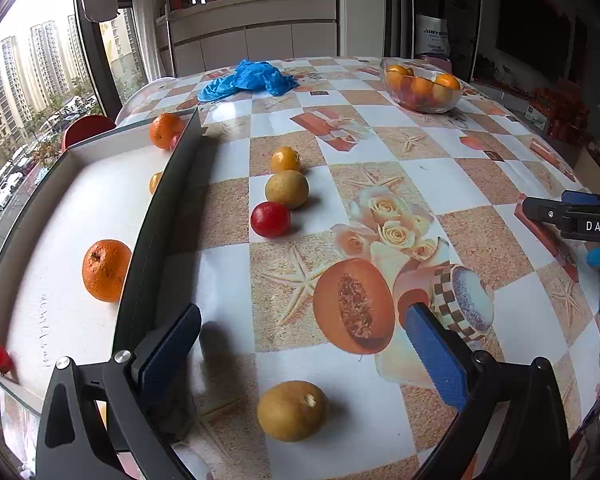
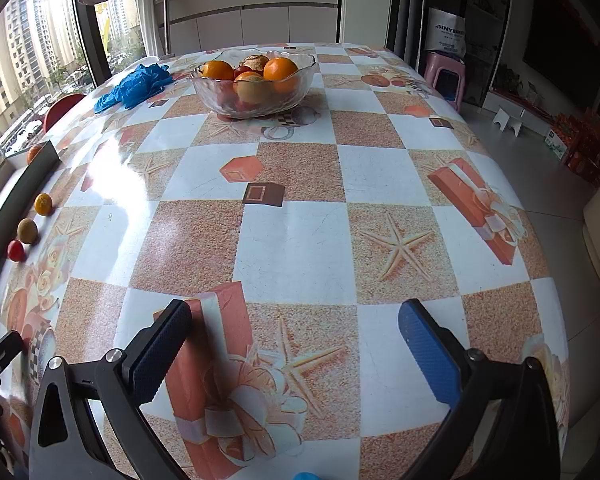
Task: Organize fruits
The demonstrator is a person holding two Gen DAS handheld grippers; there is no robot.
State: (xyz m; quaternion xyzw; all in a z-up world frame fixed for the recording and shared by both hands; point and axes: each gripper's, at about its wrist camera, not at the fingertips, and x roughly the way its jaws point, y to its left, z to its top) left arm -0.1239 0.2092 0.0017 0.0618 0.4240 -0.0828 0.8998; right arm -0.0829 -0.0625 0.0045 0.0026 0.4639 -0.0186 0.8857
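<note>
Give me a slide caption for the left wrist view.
Open left gripper above a brown fruit on the table, beside the tray.

1. A brown-yellow round fruit (image 1: 292, 410) lies on the table, close in front.
2. A red fruit (image 1: 270, 219), a yellow-brown fruit (image 1: 287, 189) and a small orange fruit (image 1: 285, 159) lie in a row beside the tray (image 1: 160, 216).
3. Two oranges (image 1: 106, 270) lie apart in the white tray.
4. A glass bowl (image 2: 252, 106) holds more oranges.
</note>
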